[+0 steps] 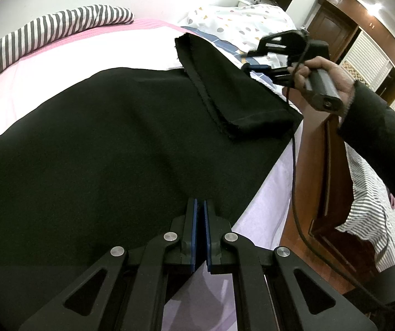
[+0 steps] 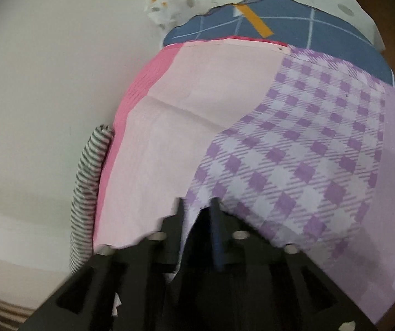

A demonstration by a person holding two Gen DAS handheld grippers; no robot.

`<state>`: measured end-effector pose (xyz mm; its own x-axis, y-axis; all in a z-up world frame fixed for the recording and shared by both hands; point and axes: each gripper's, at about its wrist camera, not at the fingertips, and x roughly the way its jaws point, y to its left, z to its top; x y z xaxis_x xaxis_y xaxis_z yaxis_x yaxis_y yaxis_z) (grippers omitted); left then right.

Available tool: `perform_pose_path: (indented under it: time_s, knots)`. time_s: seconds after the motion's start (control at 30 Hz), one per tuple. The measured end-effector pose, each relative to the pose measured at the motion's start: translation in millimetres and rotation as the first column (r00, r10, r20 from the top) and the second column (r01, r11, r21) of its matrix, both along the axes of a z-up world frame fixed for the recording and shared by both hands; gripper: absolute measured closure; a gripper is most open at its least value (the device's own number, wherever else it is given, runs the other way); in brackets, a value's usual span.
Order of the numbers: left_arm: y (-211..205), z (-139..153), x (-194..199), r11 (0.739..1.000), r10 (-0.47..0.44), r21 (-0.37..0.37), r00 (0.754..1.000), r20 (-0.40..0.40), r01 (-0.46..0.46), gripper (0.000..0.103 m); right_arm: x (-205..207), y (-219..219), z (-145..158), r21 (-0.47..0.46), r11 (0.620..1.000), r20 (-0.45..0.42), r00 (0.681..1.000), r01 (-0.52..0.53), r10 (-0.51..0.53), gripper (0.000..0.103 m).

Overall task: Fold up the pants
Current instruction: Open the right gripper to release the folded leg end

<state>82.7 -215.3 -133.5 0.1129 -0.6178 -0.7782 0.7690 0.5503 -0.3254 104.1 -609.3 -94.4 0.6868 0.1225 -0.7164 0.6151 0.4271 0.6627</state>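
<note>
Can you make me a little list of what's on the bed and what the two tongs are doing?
clothes: black fabric pants spread flat, one end folded back on top
bed cover: pink and purple checked patchwork sheet
pillow: grey and white striped pillow by the wall
left tongs: shut, tips at the pants' near edge
right tongs: in a hand, off the pants, holding nothing, slightly apart

Support: a bed (image 1: 260,201) covered by a patchwork sheet (image 2: 219,88) of pink, pale pink and lilac check.
On it: black pants (image 1: 114,143) spread flat, one leg end folded back on top.
Far edge: a striped pillow (image 1: 45,35) against the wall.
Head end: a white dotted cloth (image 1: 241,22).
</note>
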Motion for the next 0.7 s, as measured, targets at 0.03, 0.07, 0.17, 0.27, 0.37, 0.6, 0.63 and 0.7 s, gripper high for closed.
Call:
perform_pose_path:
  time_s: [0.03, 0.07, 0.17, 0.27, 0.37, 0.6, 0.63, 0.7]
  knots:
    - [0.0, 0.0, -0.3, 1.000, 0.000, -0.002, 1.000, 0.000, 0.000, 0.097, 0.6, 5.4, 6.3, -0.041, 0.999, -0.017, 0.999, -0.034, 0.033, 0.056]
    - [0.3, -0.1, -0.3, 1.000, 0.000, -0.003, 1.000, -0.001, 0.000, 0.097, 0.0, 13.1, 12.8, -0.093, 0.993, -0.038, 0.997, -0.076, 0.073, 0.056]
    - [0.3, -0.3, 0.3, 1.000, 0.001, -0.006, 1.000, -0.002, -0.001, 0.097, -6.6, 34.1, 25.3, -0.211, 0.959, -0.094, 0.980, -0.191, 0.174, 0.058]
    - [0.7, -0.5, 0.9, 1.000, 0.003, -0.009, 1.000, -0.004, -0.003, 0.097, -18.8, 49.2, 22.4, -0.254, 0.927, -0.151, 0.958, -0.275, 0.243, 0.063]
    - [0.3, -0.3, 0.7, 1.000, 0.003, -0.011, 1.000, -0.004, -0.003, 0.097, -18.2, 65.5, 7.5, -0.261, 0.891, -0.208, 0.923, -0.372, 0.324, 0.068]
    - [0.1, 0.0, 0.7, 1.000, 0.002, -0.010, 1.000, -0.002, -0.002, 0.097, -1.7, 87.8, 4.7, -0.277, 0.846, -0.208, 0.888, -0.457, 0.411, 0.070]
    - [0.1, -0.1, 1.1, 1.000, 0.004, -0.011, 1.000, -0.005, -0.004, 0.097, 1.5, 92.2, 3.7, -0.279, 0.836, -0.219, 0.879, -0.473, 0.424, 0.070]
    - [0.7, -0.2, 1.3, 1.000, 0.006, -0.015, 1.000, -0.008, -0.006, 0.097, 7.1, 97.6, 2.6, -0.287, 0.825, -0.212, 0.872, -0.487, 0.441, 0.070]
